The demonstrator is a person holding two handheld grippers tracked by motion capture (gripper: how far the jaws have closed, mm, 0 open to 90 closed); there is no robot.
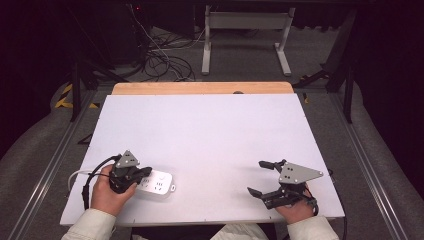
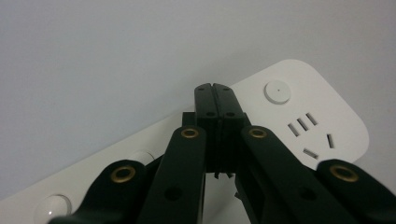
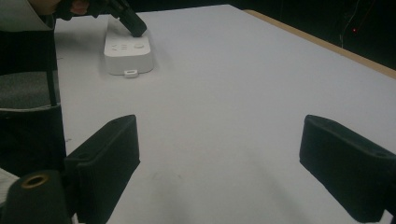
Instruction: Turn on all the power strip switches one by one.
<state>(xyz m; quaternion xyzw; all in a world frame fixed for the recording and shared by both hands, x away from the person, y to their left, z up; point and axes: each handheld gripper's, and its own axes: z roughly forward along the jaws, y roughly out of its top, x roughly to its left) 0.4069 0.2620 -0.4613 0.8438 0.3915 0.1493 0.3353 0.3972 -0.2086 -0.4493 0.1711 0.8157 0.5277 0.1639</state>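
I see a white counter (image 1: pixel 210 135) from above, with my two hands coming in along its near edge. A white power strip (image 1: pixel 159 182) lies near the near-left corner. Its long axis runs roughly along the near edge, tilted slightly, and its cord trails off toward the left edge.

My left tongs (image 1: pixel 145 172) are clenched, jaws pressed together with nothing between them. In the left gripper view the shut tips (image 2: pixel 214 95) sit over the strip's top face (image 2: pixel 299 116), just beside a round button (image 2: pixel 277 91) and a set of socket slots. I cannot tell whether the tips touch the plastic or hover just above it.

My right tongs (image 1: pixel 260 177) are released, jaws spread wide, over bare counter near the near-right corner and well apart from the strip. In the right gripper view the strip (image 3: pixel 128 56) lies far off ahead, its short end facing these jaws.

My judgement: the left hand (image 1: pixel 107 195) is much the nearer, and any press on the button falls to it, a small shift along the strip's length.
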